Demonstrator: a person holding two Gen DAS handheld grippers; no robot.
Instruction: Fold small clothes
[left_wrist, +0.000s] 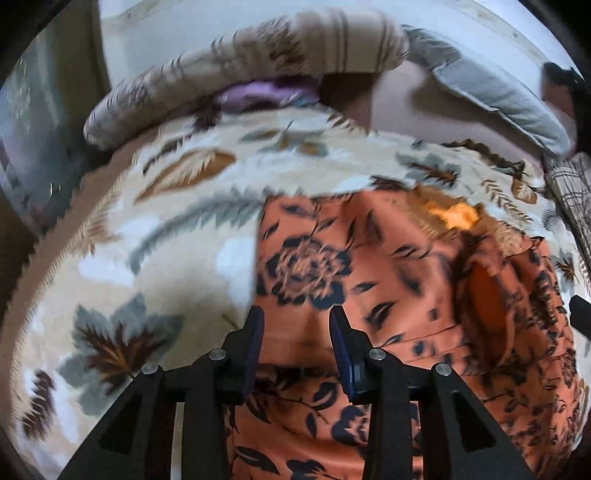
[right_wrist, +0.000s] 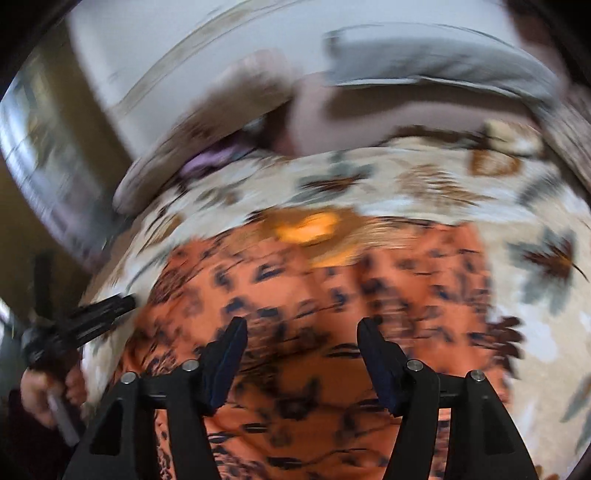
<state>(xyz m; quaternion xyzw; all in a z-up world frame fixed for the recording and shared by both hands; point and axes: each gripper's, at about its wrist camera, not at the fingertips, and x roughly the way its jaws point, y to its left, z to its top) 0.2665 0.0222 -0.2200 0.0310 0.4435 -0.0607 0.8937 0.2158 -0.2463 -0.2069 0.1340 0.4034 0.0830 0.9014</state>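
Note:
An orange garment with a dark flower print (left_wrist: 369, 277) lies spread on a leaf-patterned bedspread (left_wrist: 166, 229). Its left edge runs straight, and a yellow-orange patch (left_wrist: 454, 216) shows at its far end. My left gripper (left_wrist: 295, 314) hovers over the near left part of the cloth, open, with nothing between its fingers. In the blurred right wrist view, my right gripper (right_wrist: 302, 324) stands open wider over the garment (right_wrist: 295, 288), also holding nothing. The left gripper (right_wrist: 92, 317) shows at that view's left edge, held by a hand (right_wrist: 40, 391).
A brown striped pillow (left_wrist: 258, 62) and a grey pillow (left_wrist: 498, 96) lie at the far end of the bed, with a purple cloth (left_wrist: 258, 94) tucked under the striped one. The bed's left edge (left_wrist: 55, 229) drops into shadow. A pale wall rises behind.

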